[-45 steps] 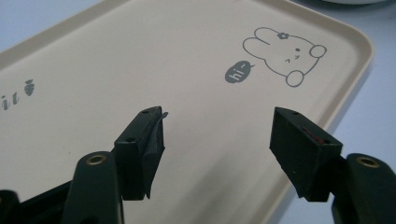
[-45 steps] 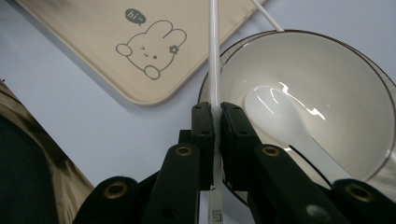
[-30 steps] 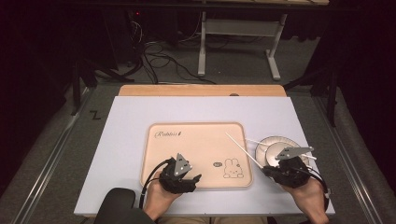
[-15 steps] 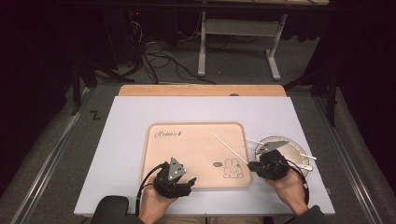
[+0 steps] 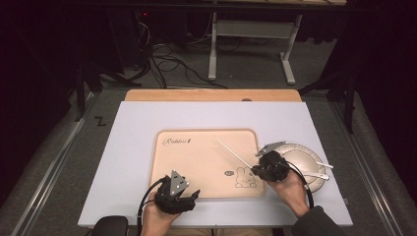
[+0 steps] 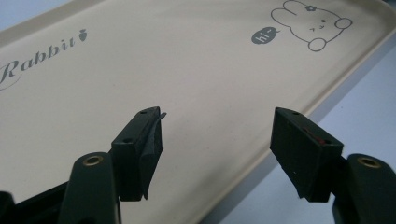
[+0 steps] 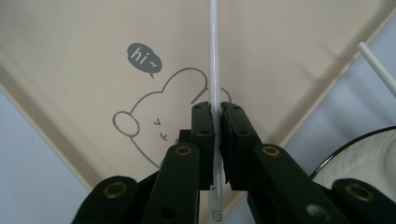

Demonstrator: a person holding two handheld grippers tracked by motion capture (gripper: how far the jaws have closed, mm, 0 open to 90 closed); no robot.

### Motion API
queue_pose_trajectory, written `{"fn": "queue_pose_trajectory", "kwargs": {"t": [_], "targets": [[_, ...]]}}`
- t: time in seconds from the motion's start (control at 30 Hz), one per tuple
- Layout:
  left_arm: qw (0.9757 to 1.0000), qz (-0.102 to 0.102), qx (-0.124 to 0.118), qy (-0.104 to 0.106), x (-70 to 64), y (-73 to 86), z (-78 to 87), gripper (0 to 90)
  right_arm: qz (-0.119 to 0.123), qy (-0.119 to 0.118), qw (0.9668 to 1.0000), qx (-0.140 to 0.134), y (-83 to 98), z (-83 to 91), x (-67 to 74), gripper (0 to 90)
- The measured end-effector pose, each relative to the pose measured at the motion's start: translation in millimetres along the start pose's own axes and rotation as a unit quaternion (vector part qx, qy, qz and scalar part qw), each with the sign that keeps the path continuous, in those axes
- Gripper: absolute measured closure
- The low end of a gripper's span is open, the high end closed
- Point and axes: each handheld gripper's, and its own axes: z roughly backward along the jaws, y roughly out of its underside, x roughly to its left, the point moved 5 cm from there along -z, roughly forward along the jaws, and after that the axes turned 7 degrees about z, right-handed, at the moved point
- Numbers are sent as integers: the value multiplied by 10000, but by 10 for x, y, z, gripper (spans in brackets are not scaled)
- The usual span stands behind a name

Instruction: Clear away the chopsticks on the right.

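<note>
I have one white chopstick (image 7: 214, 56) pinched in my right claw (image 5: 256, 168), its jaws closed tight on the stick near its lower end; it slants up and away over the beige rabbit tray (image 5: 196, 162), the tip above the tray's middle. Compared with a second ago the right claw has slid leftward off the plate's edge, so the stick that then began beside the plate now lies wholly above the tray, and my left claw (image 5: 189, 196) has drifted a little right along the tray's near rim. The tray lies flat on the white table (image 5: 128, 147) with nothing resting on its printed surface. The round white plate (image 5: 302, 157) just right of the tray has a second white chopstick (image 5: 314, 173) lying across it, its end poking past the right rim. The right claw view gives me what the high view cannot: the stick runs straight between the pads, over the rabbit drawing and the "hi~" bubble, with a sliver of the plate's dark-edged rim at lower right. The left claw view shows its jaws standing wide apart and empty over the tray's near corner.
</note>
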Motion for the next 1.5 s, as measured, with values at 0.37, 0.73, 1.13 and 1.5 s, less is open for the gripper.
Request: {"fn": "queue_pose_trajectory", "kwargs": {"t": [0.37, 0.73, 1.13, 1.5], "targets": [[9998, 63, -103, -166, 57, -3, 84, 345, -7, 79, 9995, 303, -77, -180, 17, 854], [9994, 114, -186, -255, 87, -6, 134, 345, 1, 46, 9993, 375, -125, -286, 24, 844], [9994, 100, -196, -261, 90, -7, 144, 345, 104, 281, 9985, 452, -118, -293, -10, 836], [9995, 96, -187, -256, 91, -15, 150, 345, 143, 429, 9975, 551, -95, -296, -48, 820]]}}
